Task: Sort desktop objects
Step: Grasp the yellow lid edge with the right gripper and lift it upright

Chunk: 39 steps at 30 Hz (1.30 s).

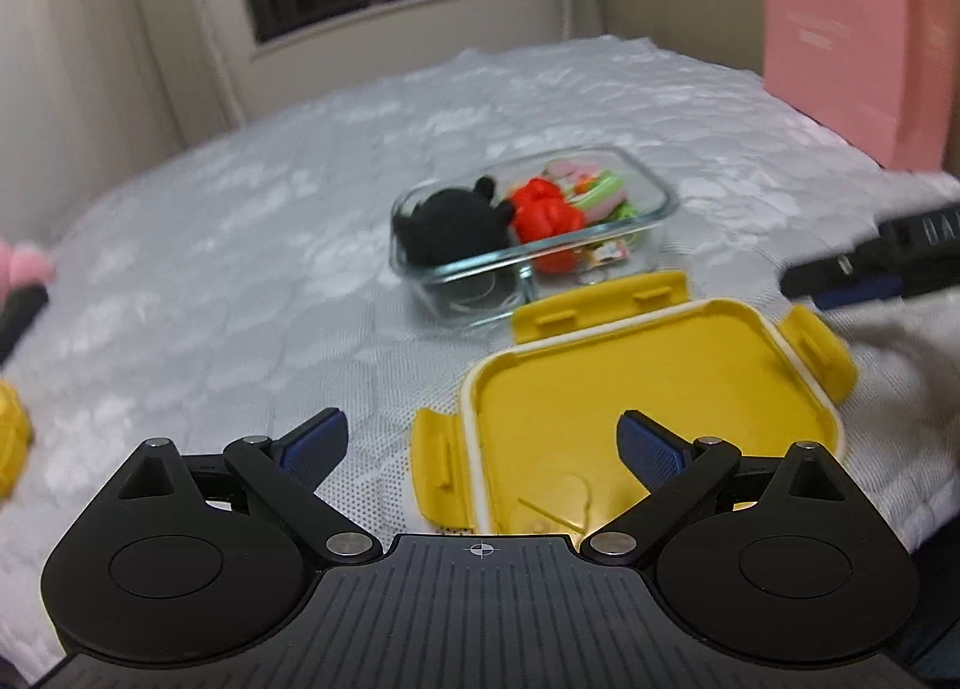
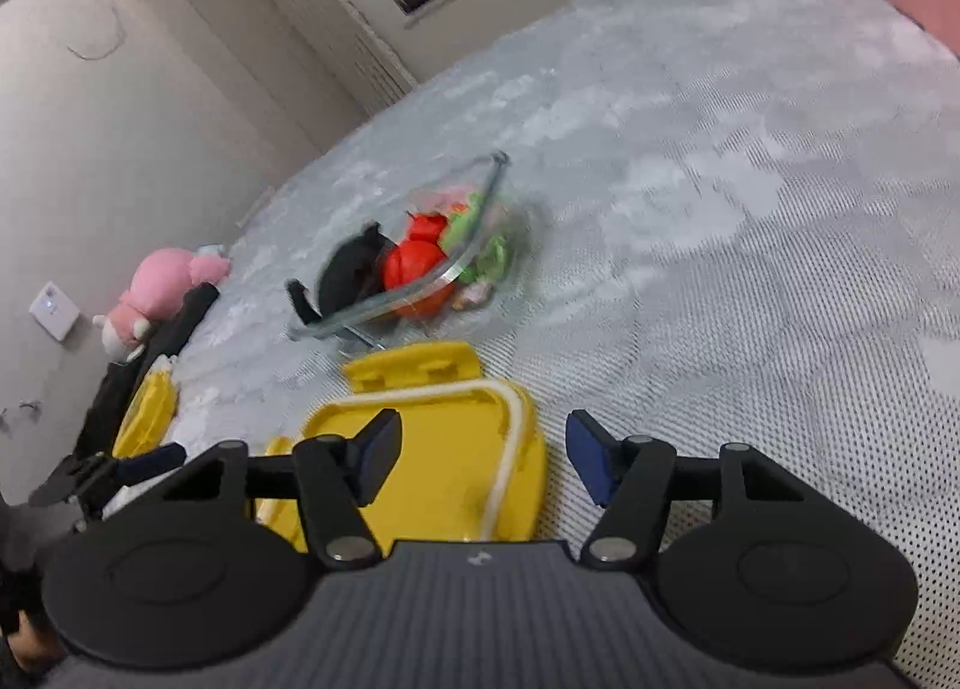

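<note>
Left wrist view: glass container (image 1: 534, 227), filled with toys, sits at twelve o'clock; yellow lid (image 1: 654, 407) lies inverted before it. Left gripper (image 1: 480, 443) and right gripper (image 2: 483, 455) both gape, empty. Judged step: lidding; next, grasp the lid's edge.

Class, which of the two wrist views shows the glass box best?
The left wrist view: the glass box sits whole, with its rim and toys fairly clear. The right wrist view shows it more motion-blurred and tilted, its rim smeared.
</note>
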Each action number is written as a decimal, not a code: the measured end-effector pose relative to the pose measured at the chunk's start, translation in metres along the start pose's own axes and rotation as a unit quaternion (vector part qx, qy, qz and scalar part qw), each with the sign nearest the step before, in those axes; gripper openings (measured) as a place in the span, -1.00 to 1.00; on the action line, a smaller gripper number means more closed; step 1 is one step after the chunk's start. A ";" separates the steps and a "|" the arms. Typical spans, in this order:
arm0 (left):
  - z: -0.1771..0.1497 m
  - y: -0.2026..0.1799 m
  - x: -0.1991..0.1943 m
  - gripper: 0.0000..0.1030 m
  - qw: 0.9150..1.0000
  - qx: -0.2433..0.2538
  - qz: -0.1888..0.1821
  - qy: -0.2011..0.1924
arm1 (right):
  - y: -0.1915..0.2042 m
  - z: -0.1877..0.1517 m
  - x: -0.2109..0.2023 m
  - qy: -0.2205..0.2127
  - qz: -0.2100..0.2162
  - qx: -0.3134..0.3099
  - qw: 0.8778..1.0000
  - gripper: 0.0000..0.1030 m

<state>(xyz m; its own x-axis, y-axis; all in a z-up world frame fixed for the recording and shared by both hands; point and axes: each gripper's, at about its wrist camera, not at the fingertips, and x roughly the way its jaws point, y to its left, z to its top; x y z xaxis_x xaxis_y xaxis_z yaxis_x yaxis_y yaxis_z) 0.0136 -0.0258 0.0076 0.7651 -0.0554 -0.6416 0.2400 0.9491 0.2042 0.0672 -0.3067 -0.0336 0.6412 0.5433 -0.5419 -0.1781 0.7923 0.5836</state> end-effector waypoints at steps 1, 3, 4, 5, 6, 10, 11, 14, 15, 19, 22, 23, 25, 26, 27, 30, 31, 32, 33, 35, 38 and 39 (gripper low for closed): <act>-0.001 -0.005 -0.002 0.93 1.000 0.010 -0.008 -0.001 | -0.001 -0.001 0.000 0.002 0.002 0.007 1.000 0.34; -0.002 -0.016 -0.006 0.93 0.999 0.030 -0.020 -0.005 | -0.002 -0.003 0.001 0.007 -0.001 0.019 1.000 0.36; -0.003 -0.021 -0.009 0.93 0.999 0.040 -0.022 -0.009 | -0.002 -0.006 0.003 0.007 -0.025 0.017 1.000 0.35; -0.004 -0.026 -0.011 0.93 0.998 0.049 -0.023 -0.013 | 0.000 -0.010 0.005 0.005 -0.055 0.005 0.998 0.31; -0.005 -0.030 -0.014 0.93 0.998 0.060 -0.022 -0.017 | 0.003 -0.014 0.008 0.005 -0.074 -0.008 0.997 0.18; -0.009 -0.048 -0.026 0.93 0.994 0.105 -0.024 -0.028 | 0.003 -0.024 0.014 0.016 -0.050 0.017 0.998 -0.49; -0.010 -0.052 -0.028 0.93 0.993 0.115 -0.026 -0.030 | 0.001 -0.026 0.015 0.021 -0.039 0.031 0.999 -0.60; -0.013 -0.065 -0.035 0.93 0.989 0.144 -0.024 -0.034 | -0.001 -0.026 0.015 0.025 -0.008 0.059 0.998 -0.68; -0.013 -0.069 -0.037 0.93 0.987 0.154 -0.021 -0.036 | -0.001 -0.023 0.015 0.023 0.002 0.070 0.997 -0.70; -0.020 -0.080 -0.051 0.94 0.980 0.194 0.004 -0.050 | 0.023 -0.005 0.005 -0.007 0.014 0.040 0.999 -0.73; -0.023 -0.076 -0.056 0.98 0.980 0.191 0.009 -0.059 | 0.059 0.012 0.001 -0.022 0.015 -0.025 0.999 -0.73; -0.024 -0.074 -0.057 0.98 0.980 0.188 0.010 -0.061 | 0.073 0.018 0.001 -0.023 0.013 -0.049 0.998 -0.73; -0.022 -0.066 -0.054 0.98 0.984 0.170 0.010 -0.059 | 0.103 0.032 0.008 -0.014 0.000 -0.096 0.995 -0.73; -0.020 -0.059 -0.051 0.99 0.987 0.153 0.012 -0.056 | 0.117 0.040 0.013 -0.006 -0.007 -0.113 0.994 -0.74; -0.017 -0.052 -0.047 0.99 0.989 0.135 0.014 -0.054 | 0.130 0.048 0.018 0.004 -0.014 -0.128 0.992 -0.74; -0.007 -0.029 -0.042 0.99 0.996 0.069 0.018 -0.057 | 0.175 0.073 0.038 0.037 -0.034 -0.189 0.981 -0.75; -0.005 -0.021 -0.042 0.99 0.997 0.045 0.018 -0.060 | 0.190 0.079 0.045 0.047 -0.041 -0.210 0.976 -0.74; -0.004 -0.013 -0.043 0.99 0.998 0.021 0.017 -0.062 | 0.204 0.083 0.052 0.057 -0.048 -0.226 0.971 -0.74; -0.004 -0.006 -0.043 0.99 0.998 -0.003 0.017 -0.062 | 0.217 0.087 0.058 0.067 -0.055 -0.241 0.967 -0.75; -0.006 0.006 -0.044 0.99 0.997 -0.042 0.015 -0.061 | 0.241 0.092 0.069 0.080 -0.067 -0.267 0.958 -0.75; -0.010 0.017 -0.042 0.99 0.996 -0.072 0.004 -0.052 | 0.270 0.092 0.082 0.089 -0.071 -0.289 0.951 -0.74; -0.009 0.020 -0.039 0.99 0.996 -0.079 0.002 -0.048 | 0.280 0.092 0.085 0.092 -0.072 -0.296 0.948 -0.74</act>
<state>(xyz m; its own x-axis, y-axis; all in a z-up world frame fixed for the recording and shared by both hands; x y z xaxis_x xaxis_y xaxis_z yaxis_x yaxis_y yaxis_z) -0.0170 -0.0017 0.0303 0.8216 -0.0734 -0.5653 0.1454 0.9858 0.0834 0.1401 -0.0648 0.1390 0.5596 0.4146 -0.7175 -0.5209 0.8494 0.0845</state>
